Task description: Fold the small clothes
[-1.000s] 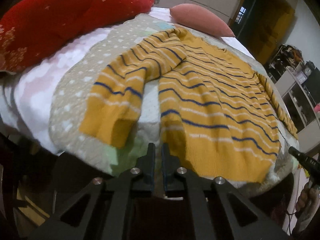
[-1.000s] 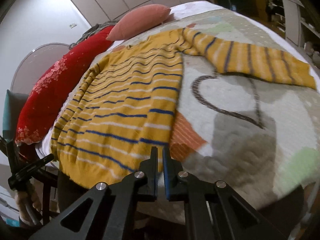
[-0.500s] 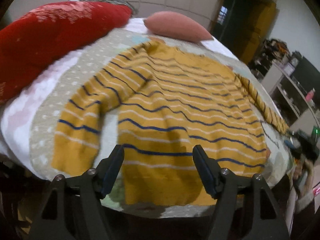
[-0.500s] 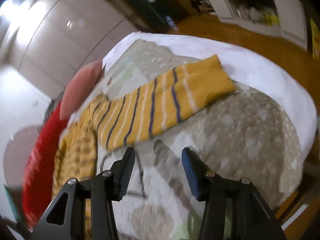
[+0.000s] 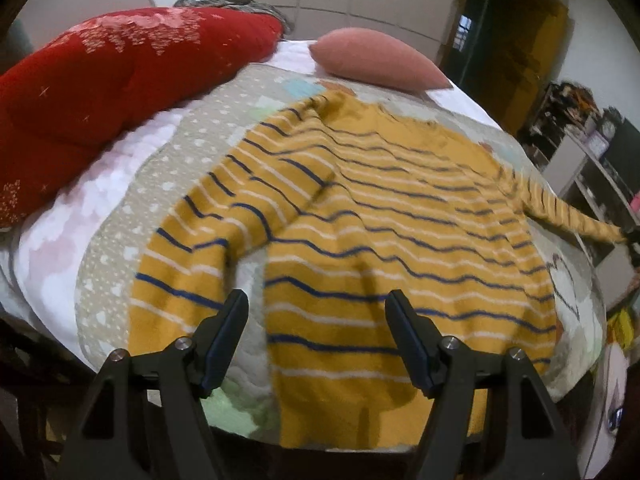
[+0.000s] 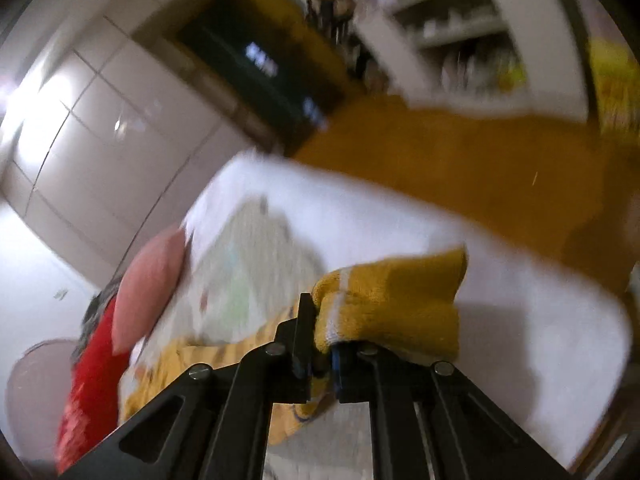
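- Yellow striped sweater (image 5: 384, 216) lies flat on the bed's quilt (image 5: 120, 216), collar up by the pink pillow (image 5: 376, 64).
- Right gripper (image 6: 322, 354) is clamped tight on the sleeve cuff (image 6: 392, 304), lifted off the bed.
- Left gripper (image 5: 316, 336) is wide open and holding nothing, hovering over the hem.
- Soft, floppy knit, so I'd grab cuffs and hem corners.

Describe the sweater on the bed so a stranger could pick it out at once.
Start at the bed's patchwork quilt, below the red pillow and the pink pillow. The sweater lies spread flat across the quilt, one sleeve cuff pinched in the right gripper. It is the only mustard-yellow knit there, crossed by thin navy and white stripes.
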Tool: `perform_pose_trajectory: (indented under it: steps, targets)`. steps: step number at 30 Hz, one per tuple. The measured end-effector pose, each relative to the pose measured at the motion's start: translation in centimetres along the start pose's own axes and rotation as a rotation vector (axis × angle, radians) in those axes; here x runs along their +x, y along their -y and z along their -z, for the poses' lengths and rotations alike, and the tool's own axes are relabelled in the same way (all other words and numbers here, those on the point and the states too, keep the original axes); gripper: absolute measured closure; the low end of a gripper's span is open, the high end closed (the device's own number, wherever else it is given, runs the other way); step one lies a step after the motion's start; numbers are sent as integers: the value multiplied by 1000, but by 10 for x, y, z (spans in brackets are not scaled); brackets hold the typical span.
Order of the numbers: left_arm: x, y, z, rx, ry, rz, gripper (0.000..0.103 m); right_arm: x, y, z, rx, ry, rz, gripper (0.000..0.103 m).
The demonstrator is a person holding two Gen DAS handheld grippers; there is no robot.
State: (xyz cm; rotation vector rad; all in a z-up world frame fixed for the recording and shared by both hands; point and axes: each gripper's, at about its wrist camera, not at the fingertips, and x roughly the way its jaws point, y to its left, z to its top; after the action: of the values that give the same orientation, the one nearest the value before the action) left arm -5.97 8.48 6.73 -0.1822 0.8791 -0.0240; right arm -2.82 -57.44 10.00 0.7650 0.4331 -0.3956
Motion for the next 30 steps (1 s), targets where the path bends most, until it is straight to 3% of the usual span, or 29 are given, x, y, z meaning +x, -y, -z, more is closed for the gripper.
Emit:
perform_pose_trajectory:
  steps: [3,5,7,9,13,18,23,26,29,30]
  targets:
    - [1,-13,-3,-36,10,8,33,-13,-42,-28,-83,46,-5,95]
    - [1,-20,-3,-60,19,11,33,-15,-90,-27,-203,51,-20,95]
    - [0,-29,-2,-85,27,18,33,-9,-148,-9,-321,16,-87,95]
    - [-2,-38,0,-106,33,22,33,2,-198,20,-402,-46,-169,95]
    - [-10,-65,8,-139,52,-5,33,42,-303,108,-527,-253,-357,95]
    - [-23,-111,24,-210,68,-56,33,85,-392,225,-610,-480,-481,95]
    - [-29,-154,43,-299,69,-85,33,138,-434,328,-726,-634,-422,94]
    - [-33,-175,52,-346,70,-97,33,160,-439,368,-777,-709,-392,92]
    - [-35,-190,57,-383,81,-111,33,151,-445,390,-813,-759,-448,78]
    - [-36,-195,58,-397,84,-114,33,145,-447,391,-819,-759,-468,69]
